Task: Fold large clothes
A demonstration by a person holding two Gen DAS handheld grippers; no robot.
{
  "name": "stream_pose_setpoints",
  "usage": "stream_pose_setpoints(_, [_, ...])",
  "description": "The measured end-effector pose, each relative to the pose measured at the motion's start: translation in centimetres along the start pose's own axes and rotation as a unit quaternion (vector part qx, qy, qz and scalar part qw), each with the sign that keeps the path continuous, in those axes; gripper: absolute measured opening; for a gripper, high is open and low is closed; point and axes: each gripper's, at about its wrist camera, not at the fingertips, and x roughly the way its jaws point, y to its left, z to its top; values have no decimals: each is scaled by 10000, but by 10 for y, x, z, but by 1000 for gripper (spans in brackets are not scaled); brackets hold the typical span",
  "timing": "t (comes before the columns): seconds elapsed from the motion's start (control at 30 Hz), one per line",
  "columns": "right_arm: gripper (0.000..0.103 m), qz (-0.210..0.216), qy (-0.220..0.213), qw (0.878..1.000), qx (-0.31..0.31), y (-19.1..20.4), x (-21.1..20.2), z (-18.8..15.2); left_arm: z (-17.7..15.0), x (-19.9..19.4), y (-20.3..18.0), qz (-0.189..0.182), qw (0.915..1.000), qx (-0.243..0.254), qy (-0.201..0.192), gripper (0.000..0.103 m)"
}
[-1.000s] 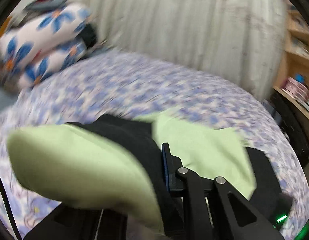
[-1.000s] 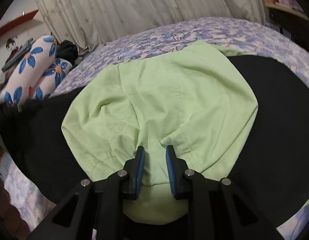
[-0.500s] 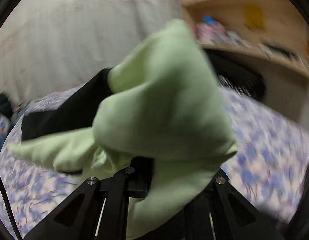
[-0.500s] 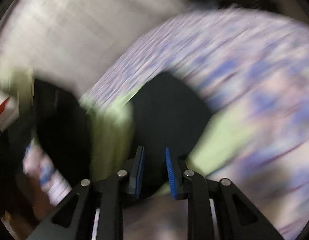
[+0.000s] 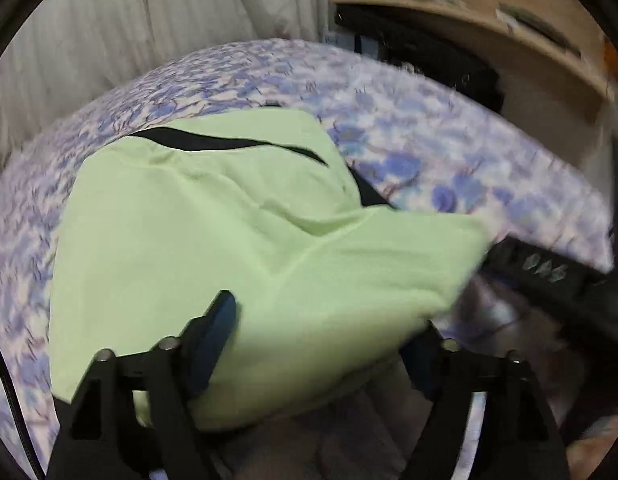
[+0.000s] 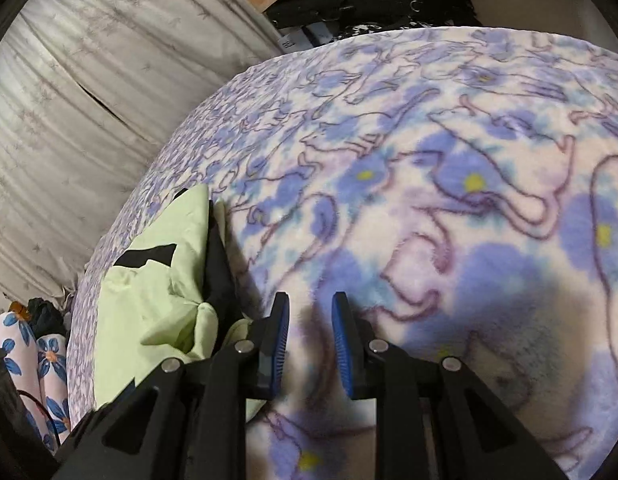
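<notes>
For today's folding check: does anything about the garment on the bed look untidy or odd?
Yes. The green garment lies bunched on the bed, its black side peeking out unevenly, one corner hanging off crooked.

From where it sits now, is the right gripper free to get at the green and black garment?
Probably yes. The right gripper hangs open and empty over the floral blanket, with the green and black garment lying just beside its left finger. Nothing stands between them, so a short sideways move should reach the cloth.

Home bedroom, flower-print bedspread (image 6: pixel 429 160), pale drawn curtains (image 6: pixel 89 80), wooden shelf (image 5: pixel 489 20), floral pillows (image 6: pixel 33 364)
</notes>
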Motion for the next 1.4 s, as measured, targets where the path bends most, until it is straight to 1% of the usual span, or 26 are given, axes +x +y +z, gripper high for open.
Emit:
stream_pose_setpoints(0.07, [22, 51, -6, 10000, 15, -1, -1, 0, 4, -10, 0, -16, 9999, -81, -85, 76])
stream_pose_setpoints(0.2, [22, 137, -70, 9999, 12, -2, -4, 7, -2, -43, 13, 160, 9990, -254, -334, 76])
stream_pose_setpoints(0.27, [22, 251, -125, 9996, 54, -1, -8, 11, -5, -61, 27, 417, 9969, -452, -489, 76])
stream_pose_setpoints(0.33, [22, 382, -136, 9991, 88, 0, -15, 14, -5, -72, 49, 581, 9948, -655, -525, 77])
stream_pose_setpoints(0.43, [42, 780, 118, 9968, 156, 3, -20, 19, -10, -75, 78, 1000, 9900, -888, -440, 77])
stream_pose_setpoints(0.5, [44, 973, 298, 9948, -42, 9, -25, 20, -14, -70, 97, 1137, 9876, -1031, -317, 77])
stream_pose_setpoints(0.6, [47, 830, 678, 9920, -660, 26, -22, 15, -14, -54, 123, 1252, 9854, -1147, -110, 77])
stream_pose_setpoints(0.63, [47, 843, 905, 9888, -831, 31, -18, 12, -13, -46, 133, 1257, 9849, -1193, -20, 77])
stream_pose_setpoints(0.7, [47, 949, 1149, 9840, -978, 38, -14, 10, -9, -32, 148, 1006, 9860, -1324, 122, 78])
stream_pose_setpoints(0.73, [47, 921, 1202, 9823, -1099, 43, -12, 8, -6, -24, 158, 748, 9859, -1486, 202, 81])
stream_pose_setpoints(0.77, [47, 785, 1225, 9810, -1286, 50, -9, 7, -3, -17, 167, 495, 9849, -1638, 259, 83])
stream_pose_setpoints(0.8, [47, 701, 1241, 9792, -1445, 54, -7, 6, 0, -12, 172, 350, 9836, -1746, 301, 83])
stream_pose_setpoints(0.87, [47, 495, 1347, 9740, -1752, 64, 2, 4, 6, 3, 189, 4, 9775, -2069, 410, 90])
stream_pose_setpoints(0.9, [47, 444, 1385, 9723, -1830, 67, 7, 3, 8, 10, 196, -116, 9739, -2209, 501, 95])
stream_pose_setpoints(0.93, [46, 465, 1410, 9700, -1923, 71, 12, 2, 9, 17, 200, -186, 9702, -2345, 580, 96])
stream_pose_setpoints(0.97, [38, 471, 1422, 9689, -1971, 73, 17, 3, 10, 24, 205, -336, 9648, -2525, 650, 96])
stream_pose_setpoints(1.0, [34, 462, 1429, 9676, -2031, 75, 21, 2, 10, 30, 210, -489, 9595, -2691, 673, 95])
stream_pose_setpoints(1.03, [28, 483, 1433, 9653, -2127, 80, 25, 2, 9, 33, 214, -567, 9548, -2844, 657, 88])
stream_pose_setpoints(1.07, [23, 515, 1390, 9644, -2190, 82, 25, 2, 9, 35, 216, -668, 9509, -2962, 595, 70])
stream_pose_setpoints(1.1, [22, 556, 1334, 9637, -2245, 83, 22, 4, 9, 35, 217, -713, 9491, -3015, 561, 67])
stream_pose_setpoints(1.13, [20, 662, 1240, 9621, -2336, 88, 17, 5, 8, 31, 216, -612, 9493, -3047, 482, 56])
stream_pose_setpoints(1.2, [19, 1005, 1012, 9604, -2394, 90, 3, 8, 5, 24, 212, -524, 9528, -2980, 256, 45])
stream_pose_setpoints(1.23, [19, 1052, 961, 9596, -2426, 89, 1, 8, 1, 22, 210, -481, 9544, -2942, 178, 45])
stream_pose_setpoints(1.27, [19, 979, 1022, 9595, -2435, 87, 5, 7, -3, 22, 208, -459, 9546, -2940, 127, 45])
stream_pose_setpoints(1.33, [20, 666, 1491, 9590, -2316, 75, 27, -1, -8, 22, 208, -489, 9529, -2992, 48, 45])
stream_pose_setpoints(1.4, [20, 557, 1864, 9574, -2136, 68, 39, -7, -9, 22, 205, -436, 9540, -2965, 71, 49])
